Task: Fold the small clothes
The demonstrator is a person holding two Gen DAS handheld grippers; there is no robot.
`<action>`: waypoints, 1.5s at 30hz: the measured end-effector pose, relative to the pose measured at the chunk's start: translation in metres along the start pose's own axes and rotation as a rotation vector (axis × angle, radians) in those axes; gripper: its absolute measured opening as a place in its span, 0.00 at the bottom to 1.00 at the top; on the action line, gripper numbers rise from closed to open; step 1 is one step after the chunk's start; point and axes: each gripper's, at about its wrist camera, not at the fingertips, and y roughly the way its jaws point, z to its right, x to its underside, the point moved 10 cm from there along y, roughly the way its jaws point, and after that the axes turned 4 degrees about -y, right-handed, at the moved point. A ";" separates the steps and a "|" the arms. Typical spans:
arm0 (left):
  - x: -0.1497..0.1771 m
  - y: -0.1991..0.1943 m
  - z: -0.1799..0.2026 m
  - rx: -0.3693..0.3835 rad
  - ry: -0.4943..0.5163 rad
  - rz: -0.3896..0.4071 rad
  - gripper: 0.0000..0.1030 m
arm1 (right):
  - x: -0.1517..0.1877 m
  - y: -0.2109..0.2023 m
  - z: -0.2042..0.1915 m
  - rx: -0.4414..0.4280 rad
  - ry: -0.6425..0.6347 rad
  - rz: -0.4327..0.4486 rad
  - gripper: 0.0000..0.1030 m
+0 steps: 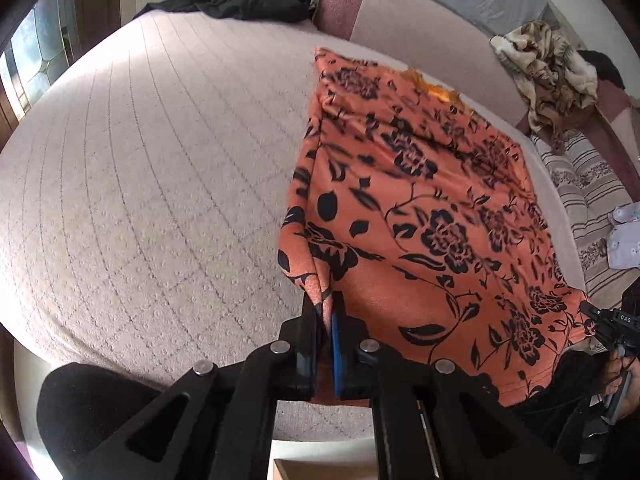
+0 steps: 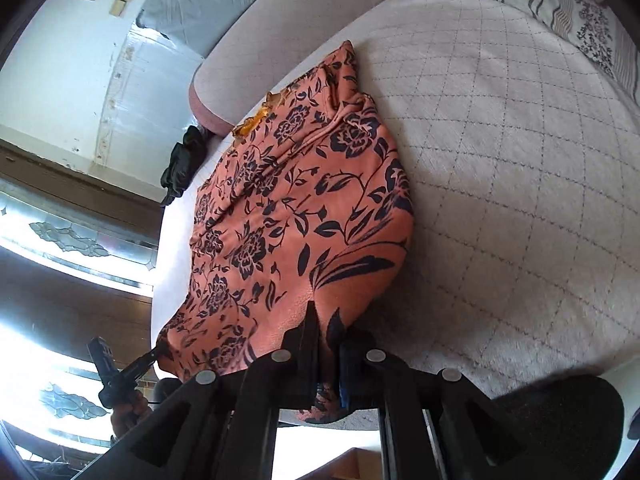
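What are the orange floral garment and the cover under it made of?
Orange floral garment: looks like soft matte knit or fleece, with a fuzzy surface that drapes limply; fibre unclear. Bed cover: pale quilted textile, matte and nubby, with stitched grid lines, possibly cotton or chenille.

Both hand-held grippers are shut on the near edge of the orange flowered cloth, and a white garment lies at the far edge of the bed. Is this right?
Not quite: the far garment is black, as the left wrist view shows. The left hand-held gripper and right hand-held gripper do pinch the orange flowered cloth.
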 end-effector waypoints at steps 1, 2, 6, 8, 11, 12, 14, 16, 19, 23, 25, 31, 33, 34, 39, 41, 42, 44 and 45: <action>0.011 0.011 -0.003 -0.005 -0.008 -0.046 0.05 | 0.003 0.007 0.007 0.007 0.019 -0.020 0.08; 0.019 0.021 -0.006 -0.024 -0.007 -0.084 0.05 | 0.010 0.016 0.014 0.013 0.041 -0.046 0.08; 0.001 0.009 0.002 -0.012 0.026 -0.047 0.05 | 0.026 0.033 0.029 0.020 0.082 -0.105 0.08; -0.029 -0.006 0.015 0.053 0.023 -0.005 0.05 | 0.012 0.026 0.021 -0.017 0.075 -0.079 0.08; -0.093 -0.028 0.046 0.111 0.071 0.103 0.05 | -0.037 0.016 -0.008 -0.091 0.044 -0.006 0.08; -0.118 -0.035 0.057 0.131 0.081 0.144 0.06 | -0.060 0.012 -0.019 -0.123 0.030 0.027 0.08; -0.172 -0.037 0.073 0.167 0.058 0.205 0.06 | -0.114 0.007 -0.040 -0.187 0.026 0.108 0.08; -0.223 -0.029 0.079 0.171 0.023 0.265 0.06 | -0.173 0.007 -0.056 -0.222 0.018 0.193 0.08; -0.282 0.022 0.071 0.073 -0.036 0.295 0.13 | -0.250 0.034 -0.064 -0.238 0.034 0.253 0.11; -0.299 0.135 0.044 -0.107 -0.048 0.121 0.63 | -0.295 0.121 -0.020 -0.103 0.097 0.189 0.62; -0.297 0.150 0.036 -0.088 -0.077 0.095 0.63 | -0.287 0.147 0.016 0.044 0.162 0.159 0.78; -0.299 0.070 0.018 -0.071 -0.081 0.329 0.67 | -0.248 0.093 0.017 0.040 0.103 0.302 0.78; -0.286 0.042 0.008 -0.066 -0.115 0.378 0.72 | -0.220 0.077 0.009 0.038 0.084 0.295 0.78; -0.274 0.032 0.005 -0.049 -0.136 0.395 0.75 | -0.204 0.071 0.001 0.015 0.080 0.291 0.78; -0.186 0.050 0.012 0.065 -0.192 0.252 0.75 | -0.110 0.098 -0.018 -0.051 0.134 0.165 0.78; -0.159 0.072 0.031 0.088 -0.165 0.189 0.75 | -0.095 0.118 -0.014 -0.045 0.175 0.133 0.78; -0.153 0.082 0.039 0.083 -0.154 0.173 0.75 | -0.099 0.121 -0.014 -0.037 0.194 0.161 0.78; -0.151 0.098 0.049 0.070 -0.152 0.170 0.75 | -0.115 0.123 -0.019 -0.063 0.229 0.210 0.78; -0.152 0.107 0.050 0.051 -0.164 0.164 0.75 | -0.124 0.125 -0.016 -0.060 0.271 0.233 0.78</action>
